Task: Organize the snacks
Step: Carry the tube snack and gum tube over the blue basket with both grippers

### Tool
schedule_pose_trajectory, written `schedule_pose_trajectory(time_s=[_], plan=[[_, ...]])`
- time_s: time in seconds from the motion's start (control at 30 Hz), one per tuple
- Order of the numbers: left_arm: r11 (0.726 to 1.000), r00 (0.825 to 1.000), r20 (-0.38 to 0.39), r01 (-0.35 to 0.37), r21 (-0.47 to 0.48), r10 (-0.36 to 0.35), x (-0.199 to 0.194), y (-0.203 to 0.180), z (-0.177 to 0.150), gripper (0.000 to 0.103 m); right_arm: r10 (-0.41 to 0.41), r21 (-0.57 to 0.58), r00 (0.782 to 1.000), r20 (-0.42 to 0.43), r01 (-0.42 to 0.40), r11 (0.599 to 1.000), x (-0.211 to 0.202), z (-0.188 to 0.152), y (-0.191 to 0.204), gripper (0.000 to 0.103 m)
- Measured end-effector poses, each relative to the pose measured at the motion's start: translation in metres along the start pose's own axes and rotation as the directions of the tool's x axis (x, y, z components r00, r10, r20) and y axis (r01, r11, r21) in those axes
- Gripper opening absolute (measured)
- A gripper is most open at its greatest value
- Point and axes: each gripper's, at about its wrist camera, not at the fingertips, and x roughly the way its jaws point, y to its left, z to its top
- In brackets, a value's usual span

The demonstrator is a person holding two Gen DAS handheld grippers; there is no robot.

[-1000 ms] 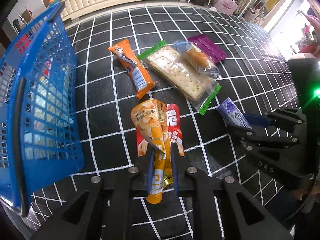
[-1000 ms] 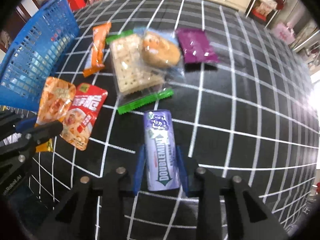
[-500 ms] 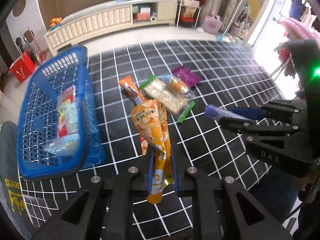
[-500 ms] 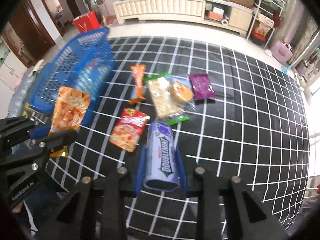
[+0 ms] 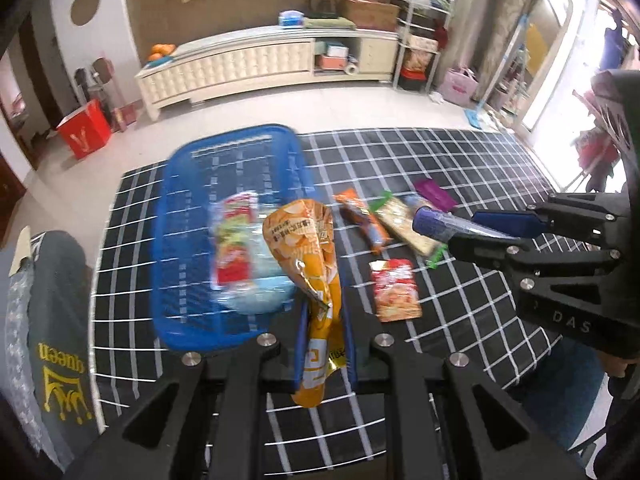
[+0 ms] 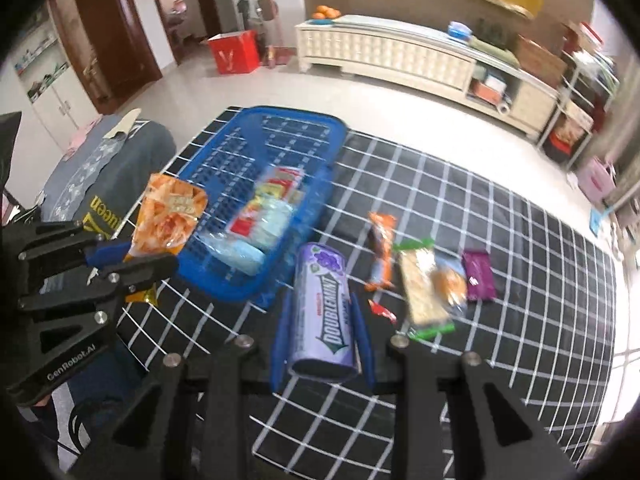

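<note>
Left wrist view: left tongs (image 5: 323,320) pinch the chip bag (image 5: 306,240); right tongs (image 6: 322,328) grip the gum canister (image 6: 322,312)

A home living room: a long cream sideboard (image 5: 256,68) and cluttered shelves (image 6: 576,92) stand beyond the fingertips.

blue basket (image 5: 224,320) contents smeared by blur, red pouch (image 6: 382,311) mostly hidden behind gum canister (image 6: 322,312)
</note>
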Motion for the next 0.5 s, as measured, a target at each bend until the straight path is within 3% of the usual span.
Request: schedule_pose_trajectory(time_s=[0.23, 0.5], plan=[[0.998, 1.000, -0.004, -0.027, -0.059, 0.027, 0.000, 0.059, 0.005, 0.014, 0.003, -0.036, 0.998, -0.056, -0.005, 0.999, 0.039, 0.028, 0.034, 0.034], [0.995, 0.999, -0.046, -0.014, -0.096, 0.009, 0.037, 0.092, 0.011, 0.014, -0.002, -0.046, 0.993, -0.114, -0.003, 0.999, 0.067, 0.038, 0.050, 0.034]])
